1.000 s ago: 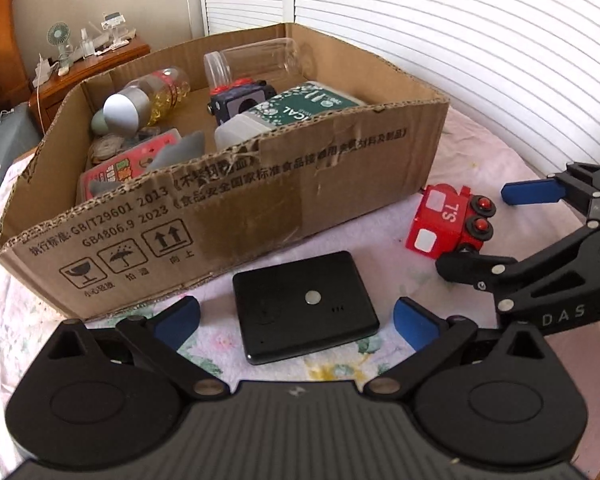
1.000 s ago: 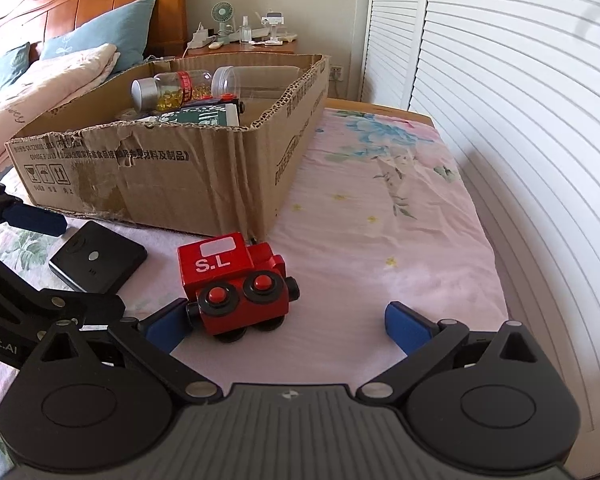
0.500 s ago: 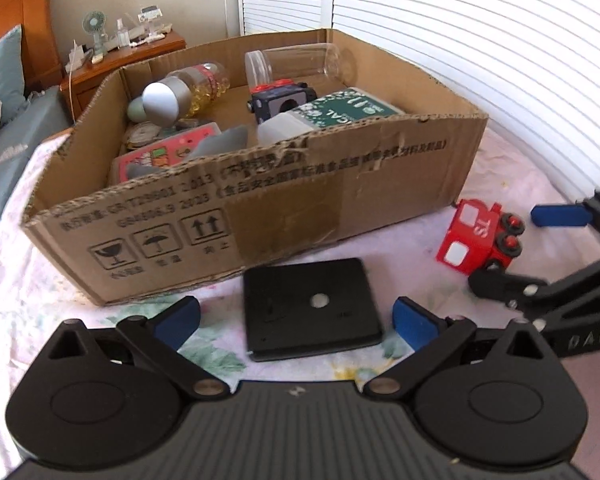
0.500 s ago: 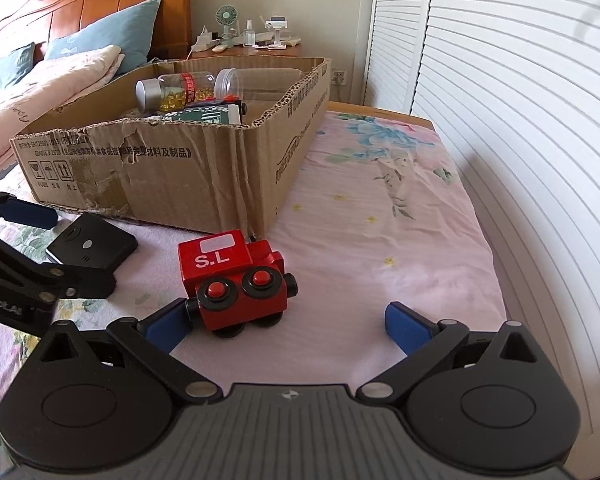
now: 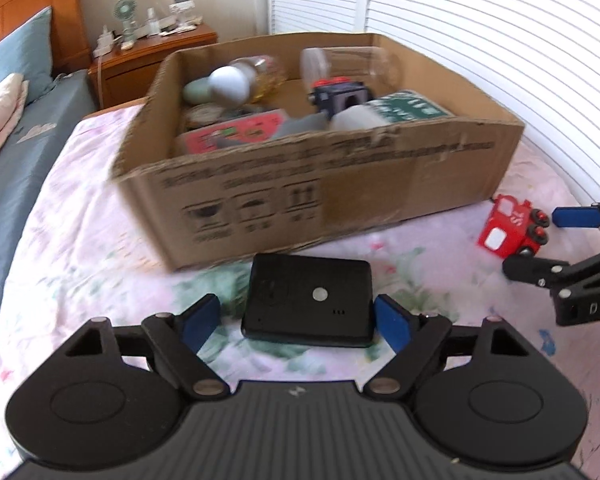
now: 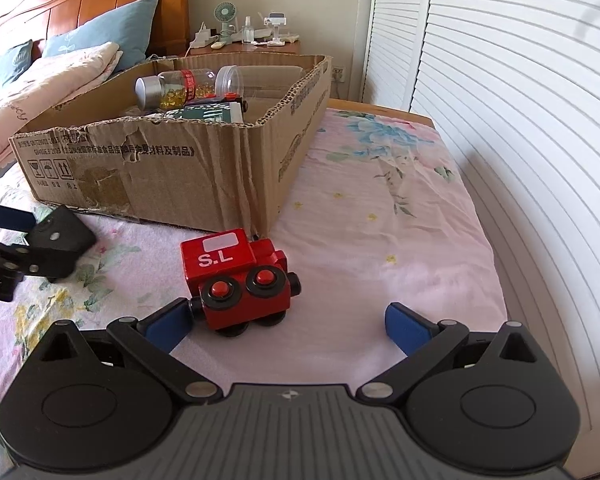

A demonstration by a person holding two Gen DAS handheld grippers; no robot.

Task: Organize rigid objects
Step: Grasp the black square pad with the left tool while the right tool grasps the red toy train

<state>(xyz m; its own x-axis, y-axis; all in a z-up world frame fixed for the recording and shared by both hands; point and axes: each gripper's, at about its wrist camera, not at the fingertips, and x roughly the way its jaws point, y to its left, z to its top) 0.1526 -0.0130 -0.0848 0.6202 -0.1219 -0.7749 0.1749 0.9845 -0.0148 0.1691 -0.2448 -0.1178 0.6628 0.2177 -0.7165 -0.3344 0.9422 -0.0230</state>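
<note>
A red toy train (image 6: pixel 238 278) with white "S.L" lettering, a black flat device (image 5: pixel 310 300), a brown cardboard box (image 5: pixel 380 184), a pink floral bedsheet (image 6: pixel 380 232).

Bright daylight, soft shadows, left wrist view motion-blurred, right wrist view sharp, fisheye bending at the edges

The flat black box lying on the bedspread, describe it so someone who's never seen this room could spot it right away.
Find the big open cardboard box on the flowered bedspread. Just in front of its printed long side lies the flat black box, between the blue pads of the left gripper, whose jaws have just been closing. Unlike the red toy train near the corner, it is thin, square-edged, with a small silver dot on top.
</note>
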